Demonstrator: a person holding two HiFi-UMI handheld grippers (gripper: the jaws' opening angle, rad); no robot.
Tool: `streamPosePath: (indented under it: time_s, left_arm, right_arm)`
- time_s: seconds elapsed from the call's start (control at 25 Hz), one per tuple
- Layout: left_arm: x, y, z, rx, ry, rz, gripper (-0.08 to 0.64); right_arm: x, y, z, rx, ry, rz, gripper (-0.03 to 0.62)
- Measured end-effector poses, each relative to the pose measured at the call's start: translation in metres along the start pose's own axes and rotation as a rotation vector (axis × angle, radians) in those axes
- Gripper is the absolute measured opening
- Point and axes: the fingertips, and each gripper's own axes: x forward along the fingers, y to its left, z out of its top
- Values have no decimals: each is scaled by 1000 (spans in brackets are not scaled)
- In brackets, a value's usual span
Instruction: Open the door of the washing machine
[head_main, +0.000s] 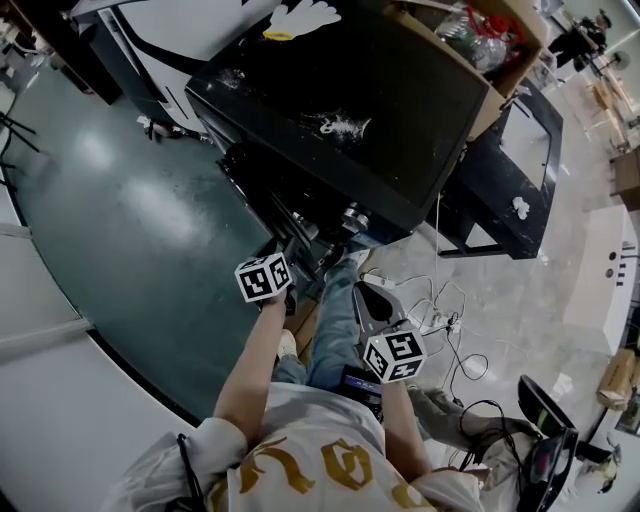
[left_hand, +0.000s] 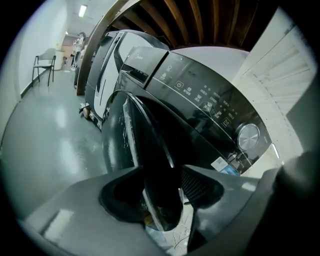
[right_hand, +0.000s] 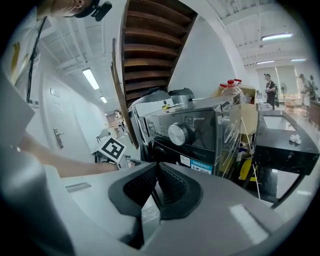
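Green floor (head_main: 120, 220), door (left_hand: 150, 140) in left claw (left_hand: 162, 175)

Head view: from above, steeply down on the washing machine (head_main: 340, 110). Left gripper view: very near its door (left_hand: 150, 160), facing the front. Right gripper view: farther off, same front shared.

Left claw (left_hand: 161, 174) clamped, right claw (right_hand: 156, 174) closed

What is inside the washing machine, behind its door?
The door, gripped at its edge by the left gripper, stands partly open. Behind it only a dark gap shows. The door covers the opening of the washing machine, so whatever is inside cannot be seen.
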Motion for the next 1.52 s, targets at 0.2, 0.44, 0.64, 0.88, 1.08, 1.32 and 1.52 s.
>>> streamPosePath:
  time_s: [0.2, 0.44, 0.64, 0.88, 1.08, 1.32, 1.52]
  left_arm:
    - [-12, 11, -7, 6, 7, -4, 221]
    - [-30, 28, -14, -1, 1, 13, 199]
    - [-44, 44, -20, -8, -3, 32, 185]
    - [-65, 69, -26, -26, -18, 63, 162]
    - [-81, 92, -28, -23, -19, 89, 147]
    - [-99, 117, -26, -3, -23, 122, 143]
    - [-115, 141, -23, 3, -33, 150, 138]
  right_arm:
    - [5, 11, -2, -11, 4, 21, 32]
    - [11, 33, -1, -34, 6, 65, 32]
    - [16, 46, -2, -54, 9, 95, 32]
    - [25, 64, -7, -70, 14, 124, 32]
    - [35, 85, -10, -85, 23, 166, 32]
    - [49, 109, -9, -106, 34, 224, 29]
    - [57, 123, -10, -118, 34, 251, 18]
